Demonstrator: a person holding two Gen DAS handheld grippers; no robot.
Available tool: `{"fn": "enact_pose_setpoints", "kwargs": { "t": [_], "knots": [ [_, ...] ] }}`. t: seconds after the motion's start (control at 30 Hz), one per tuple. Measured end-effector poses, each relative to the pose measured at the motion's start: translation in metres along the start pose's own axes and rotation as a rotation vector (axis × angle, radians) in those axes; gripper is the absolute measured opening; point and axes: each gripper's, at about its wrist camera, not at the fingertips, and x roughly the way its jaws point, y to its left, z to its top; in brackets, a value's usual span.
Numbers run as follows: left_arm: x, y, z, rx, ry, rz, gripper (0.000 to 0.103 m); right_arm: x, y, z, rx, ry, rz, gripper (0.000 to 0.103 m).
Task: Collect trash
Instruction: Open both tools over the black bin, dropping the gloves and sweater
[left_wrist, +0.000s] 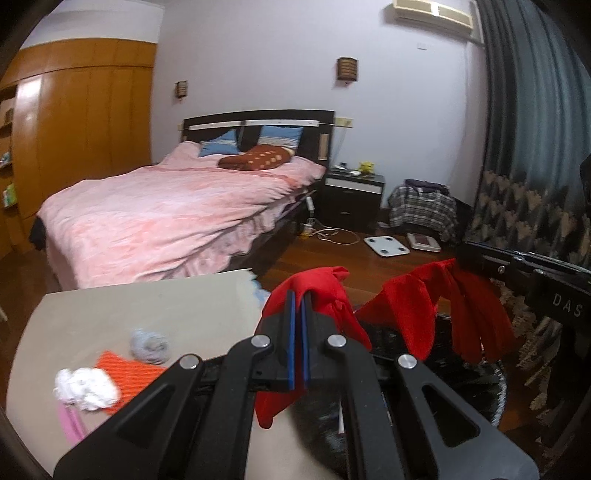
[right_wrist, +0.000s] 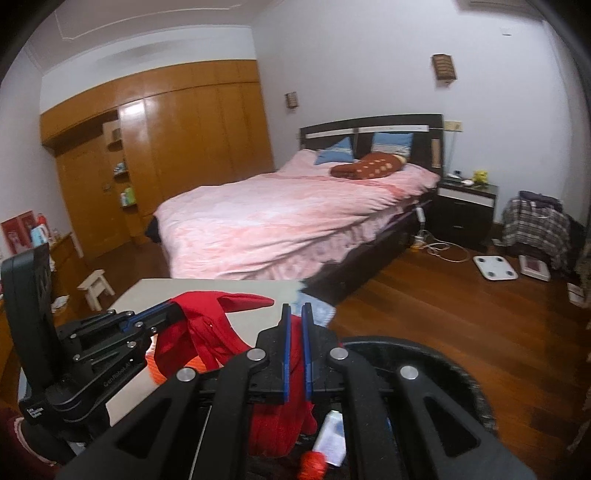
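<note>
Evidently both grippers pinch red plastic bag: left gripper (left_wrist: 298, 295) jaws clamped on one handle, right gripper (right_wrist: 295, 312) jaws clamped on other. Red bag (left_wrist: 402, 295) stretched open above black bin (right_wrist: 424, 354), likely as liner. Trash scraps (left_wrist: 86, 387) wait on table (left_wrist: 147, 306).

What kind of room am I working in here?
Most likely a home bedroom: a bed with pink bedding, a wooden wardrobe along the wall, and a dark nightstand beside the bed. Both the left gripper and right gripper grip a red bag.
</note>
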Motion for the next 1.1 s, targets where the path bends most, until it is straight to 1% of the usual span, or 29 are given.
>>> {"fn": "enact_pose_setpoints", "kwargs": {
  "t": [0.17, 0.27, 0.3, 0.37, 0.4, 0.43, 0.47, 0.5, 0.57, 0.6, 0.63, 0.67, 0.7, 0.73, 0.77, 0.83, 0.87, 0.93, 1.1],
  "knots": [
    [0.022, -0.038, 0.000, 0.021, 0.008, -0.065, 0.002, -0.006, -0.026, -0.005, 0.013, 0.012, -0.060, 0.005],
    [0.036, -0.053, -0.001, 0.021, 0.024, -0.101, 0.002, -0.008, -0.039, -0.010, 0.017, 0.023, -0.094, 0.005],
    [0.041, -0.057, -0.002, 0.022, 0.031, -0.117, 0.004, -0.008, -0.044, -0.012, 0.018, 0.029, -0.112, 0.005],
    [0.049, -0.064, -0.004, 0.027, 0.051, -0.139, 0.012, -0.006, -0.051, -0.017, 0.022, 0.043, -0.143, 0.011],
    [0.053, -0.066, -0.005, 0.026, 0.057, -0.140, 0.026, -0.006, -0.055, -0.019, 0.024, 0.045, -0.157, 0.014],
    [0.054, -0.067, -0.007, 0.021, 0.059, -0.142, 0.037, -0.007, -0.058, -0.021, 0.029, 0.047, -0.170, 0.020],
    [0.055, -0.066, -0.008, 0.018, 0.058, -0.145, 0.039, -0.008, -0.061, -0.023, 0.035, 0.045, -0.176, 0.026],
    [0.054, -0.065, -0.009, 0.019, 0.058, -0.141, 0.040, -0.008, -0.062, -0.024, 0.038, 0.042, -0.181, 0.029],
    [0.053, -0.062, -0.011, 0.028, 0.056, -0.127, 0.048, -0.010, -0.063, -0.028, 0.044, 0.038, -0.192, 0.042],
    [0.051, -0.058, -0.012, 0.030, 0.053, -0.117, 0.051, -0.010, -0.063, -0.028, 0.046, 0.035, -0.195, 0.046],
    [0.049, -0.056, -0.012, 0.031, 0.051, -0.109, 0.056, -0.011, -0.062, -0.029, 0.048, 0.031, -0.199, 0.055],
    [0.046, -0.051, -0.013, 0.034, 0.049, -0.097, 0.060, -0.012, -0.060, -0.030, 0.048, 0.023, -0.205, 0.068],
    [0.043, -0.047, -0.014, 0.036, 0.046, -0.082, 0.067, -0.013, -0.058, -0.031, 0.048, 0.013, -0.216, 0.074],
    [0.039, -0.041, -0.015, 0.037, 0.041, -0.065, 0.071, -0.013, -0.056, -0.030, 0.047, 0.006, -0.222, 0.084],
    [0.037, -0.038, -0.014, 0.037, 0.039, -0.055, 0.072, -0.013, -0.052, -0.030, 0.046, -0.002, -0.224, 0.089],
    [0.030, -0.027, -0.015, 0.030, 0.037, -0.031, 0.078, -0.013, -0.045, -0.029, 0.046, -0.006, -0.216, 0.094],
    [0.025, -0.020, -0.016, 0.022, 0.035, -0.016, 0.080, -0.012, -0.041, -0.029, 0.048, -0.008, -0.209, 0.097],
    [0.017, -0.007, -0.018, 0.005, 0.032, 0.015, 0.084, -0.007, -0.032, -0.029, 0.053, -0.009, -0.186, 0.097],
    [-0.005, 0.037, -0.027, -0.039, 0.032, 0.109, 0.086, 0.011, 0.000, -0.033, 0.041, 0.006, -0.127, 0.097]
  ]
}}
